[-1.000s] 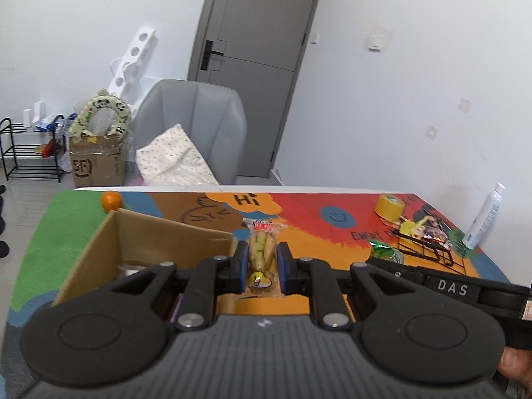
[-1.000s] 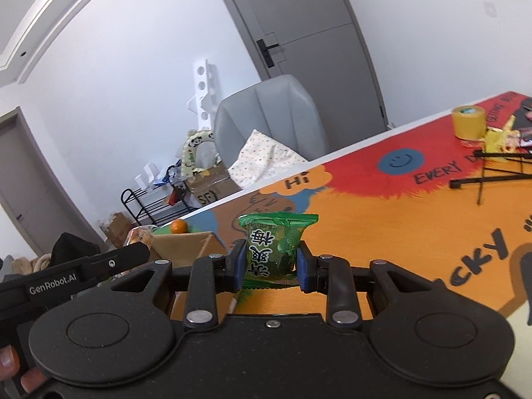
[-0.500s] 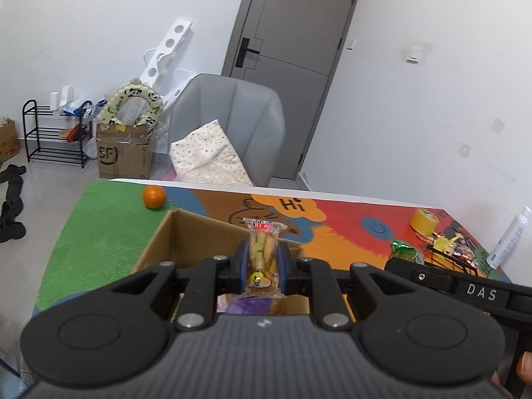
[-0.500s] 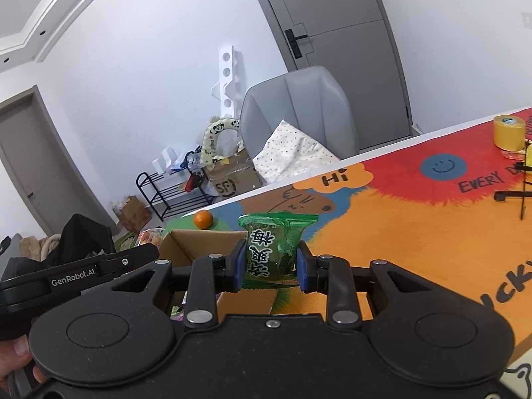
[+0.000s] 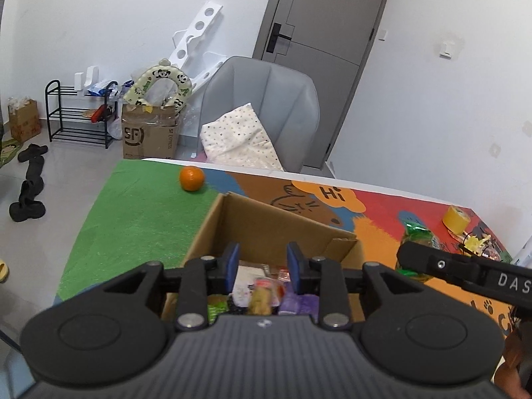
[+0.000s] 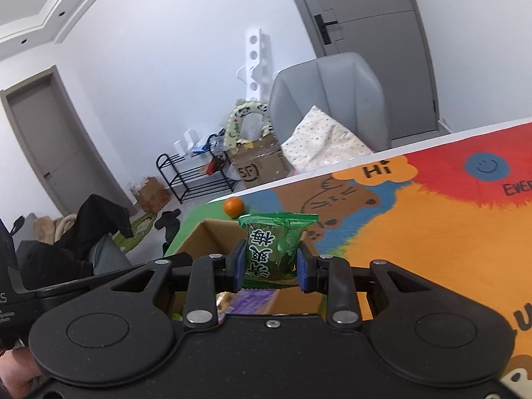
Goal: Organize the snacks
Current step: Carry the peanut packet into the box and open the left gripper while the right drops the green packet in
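Two grippers hang over the open cardboard box [image 5: 282, 229] at the green end of the worktop [image 5: 139, 219], both tipped downward. Our left gripper [image 5: 262, 266] has just been opening: its blue pads [image 5: 232, 262] stand apart with nothing pressed between them, and the yellowish snack stick [image 5: 261, 299], blurred, sits below the gap among the packets in the box. Our right gripper [image 6: 271, 261] is clamped on the green plum packet [image 6: 274, 249], its blue pads pressing both sides of the packet, which stands upright above the box's near corner. A bit of a hand [image 6: 13, 375] shows at the lower left edge of the right wrist view.

The box is plain brown corrugated card with upright walls and one flap at its right corner. Inside it we see a purple wrapper [image 5: 299, 299], a white packet [image 5: 249, 276] and something green, all glossy film. The plum packet is crinkled green plastic with a crimped top seam and dark characters printed on a paler panel. The worktop wears a bright printed mat: felt-like green, then orange and red with a cartoon animal and a "Hi" bubble. A round orange [image 5: 192, 179] rests on the green part beyond the box. Further right in the left wrist view lie another green packet [image 5: 417, 232] and a roll of yellow tape [image 5: 457, 219], well apart from the box.
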